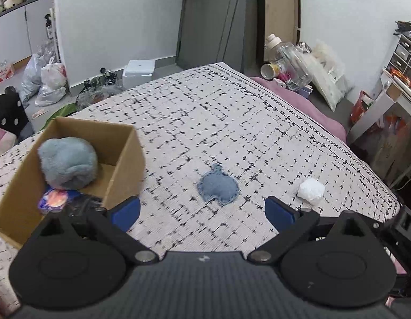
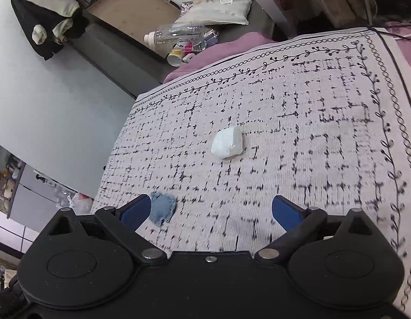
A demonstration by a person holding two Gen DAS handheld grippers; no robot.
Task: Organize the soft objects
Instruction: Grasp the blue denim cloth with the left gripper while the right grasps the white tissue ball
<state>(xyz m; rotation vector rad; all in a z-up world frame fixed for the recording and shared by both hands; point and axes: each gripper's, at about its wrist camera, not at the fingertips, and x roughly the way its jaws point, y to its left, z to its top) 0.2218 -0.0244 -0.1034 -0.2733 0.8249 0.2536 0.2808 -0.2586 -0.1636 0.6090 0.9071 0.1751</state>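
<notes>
A cardboard box (image 1: 125, 156) stands on the patterned cloth (image 1: 218, 111) at the left; inside lie a fluffy grey-blue ball (image 1: 67, 163) and a small colourful packet (image 1: 53, 198). A flat blue denim piece (image 1: 218, 186) lies on the cloth just ahead of my open, empty left gripper (image 1: 202, 212). A white crumpled soft lump (image 1: 311, 190) lies to its right. In the right wrist view the white lump (image 2: 227, 143) lies well ahead of my open, empty right gripper (image 2: 210, 211), and the denim piece (image 2: 162, 208) sits beside its left finger (image 2: 135, 211).
The cloth (image 2: 311, 122) covers a bed with pink bedding (image 1: 319, 114) at its far edge. Beyond are a clear plastic bottle (image 1: 290, 61), a paper cup (image 1: 269, 70), plastic bags (image 1: 51, 77) on the floor and drawers (image 1: 402, 55) at right.
</notes>
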